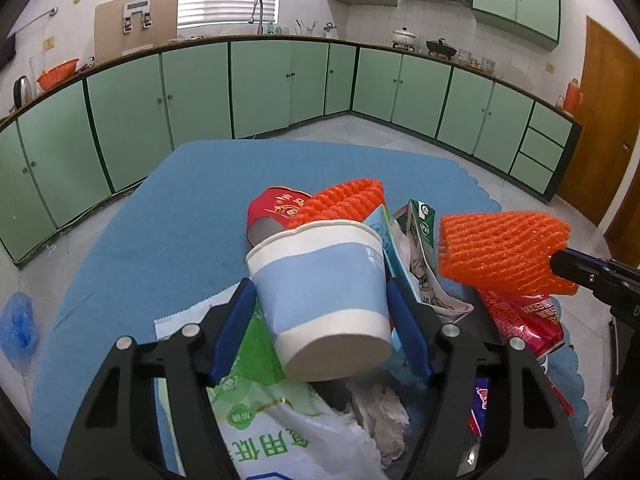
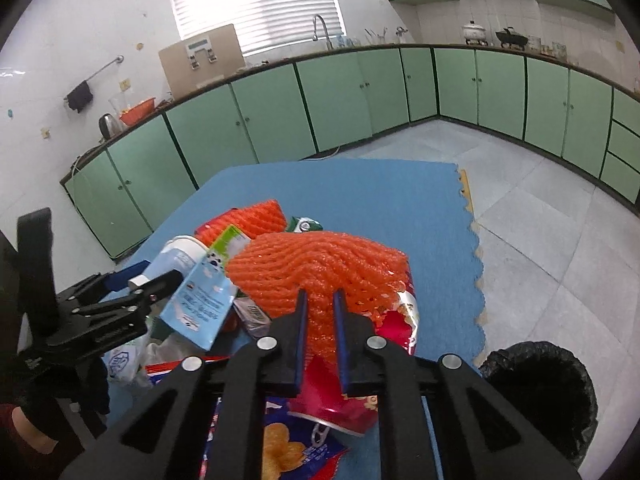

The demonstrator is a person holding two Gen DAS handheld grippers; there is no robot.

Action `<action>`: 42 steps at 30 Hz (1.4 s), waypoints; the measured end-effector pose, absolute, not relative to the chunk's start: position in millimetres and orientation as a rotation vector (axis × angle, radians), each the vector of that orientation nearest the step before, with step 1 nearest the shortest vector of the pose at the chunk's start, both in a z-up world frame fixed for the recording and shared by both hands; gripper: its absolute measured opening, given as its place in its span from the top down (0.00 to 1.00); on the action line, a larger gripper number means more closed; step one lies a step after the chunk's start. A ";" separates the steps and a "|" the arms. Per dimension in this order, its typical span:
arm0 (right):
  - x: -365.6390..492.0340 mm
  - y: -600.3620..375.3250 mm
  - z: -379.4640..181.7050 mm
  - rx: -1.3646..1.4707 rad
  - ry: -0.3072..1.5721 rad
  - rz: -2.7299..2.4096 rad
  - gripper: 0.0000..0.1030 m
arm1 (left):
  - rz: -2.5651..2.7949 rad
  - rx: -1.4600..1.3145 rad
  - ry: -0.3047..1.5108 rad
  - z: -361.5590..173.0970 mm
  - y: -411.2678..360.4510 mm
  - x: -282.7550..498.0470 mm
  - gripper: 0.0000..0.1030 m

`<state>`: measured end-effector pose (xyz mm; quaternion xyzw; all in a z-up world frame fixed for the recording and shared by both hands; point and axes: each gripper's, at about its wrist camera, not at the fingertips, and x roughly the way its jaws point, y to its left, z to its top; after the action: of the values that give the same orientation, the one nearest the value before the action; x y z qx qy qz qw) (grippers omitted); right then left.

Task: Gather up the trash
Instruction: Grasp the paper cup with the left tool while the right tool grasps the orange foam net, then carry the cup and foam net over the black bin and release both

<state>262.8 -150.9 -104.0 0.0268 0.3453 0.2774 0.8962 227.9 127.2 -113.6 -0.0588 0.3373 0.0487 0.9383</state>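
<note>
A pile of trash lies on a blue mat [image 1: 180, 208]. My left gripper [image 1: 320, 300] is shut on a white and light blue paper cup [image 1: 320, 292], held tilted above the pile. My right gripper [image 2: 320, 300] is shut on an orange foam net [image 2: 320, 268], which also shows at the right of the left wrist view [image 1: 504, 252]. A second orange foam net [image 1: 344, 200], a red paper cup [image 1: 272, 212], a green and white milk carton [image 1: 420, 248], a red snack bag [image 1: 520, 320], a white and green plastic bag [image 1: 264, 432] and crumpled tissue [image 1: 380, 412] lie in the pile.
A bin lined with a black bag [image 2: 544, 396] stands on the tiled floor right of the mat. A light blue carton [image 2: 204, 300] and a chip bag [image 2: 288, 448] lie in the pile. Green kitchen cabinets [image 1: 280, 84] ring the room. A blue plastic bag [image 1: 18, 328] lies on the floor at left.
</note>
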 end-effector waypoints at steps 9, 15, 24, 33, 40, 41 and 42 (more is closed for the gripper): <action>252.9 -154.7 -92.1 0.067 0.680 0.579 0.88 | 0.093 -0.156 0.647 -103.7 135.7 212.8 0.41; 241.2 -162.4 -68.8 0.065 0.603 0.567 0.88 | 0.076 -0.155 0.593 -80.6 131.2 202.6 0.42; 217.5 -222.3 -48.7 0.104 0.535 0.435 0.88 | -0.070 -0.114 0.533 -47.9 67.6 204.5 0.42; 196.1 -321.9 -61.3 0.147 0.552 0.198 0.88 | -0.274 -0.097 0.536 -50.8 -40.6 219.9 0.42; 187.4 -384.7 -85.6 0.184 0.599 0.051 0.88 | -0.416 -0.075 0.561 -74.7 -129.1 233.0 0.42; 187.2 -393.3 -91.1 0.190 0.608 0.032 0.88 | -0.431 -0.074 0.566 -79.5 -136.9 233.6 0.42; 188.3 -397.6 -93.5 0.195 0.614 0.021 0.88 | -0.443 -0.069 0.573 -84.8 -145.4 234.8 0.42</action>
<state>188.3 -397.6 -93.5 0.0956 0.3019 0.0105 0.9485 234.8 -145.4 -84.8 -0.0338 0.2803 -0.2166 0.9345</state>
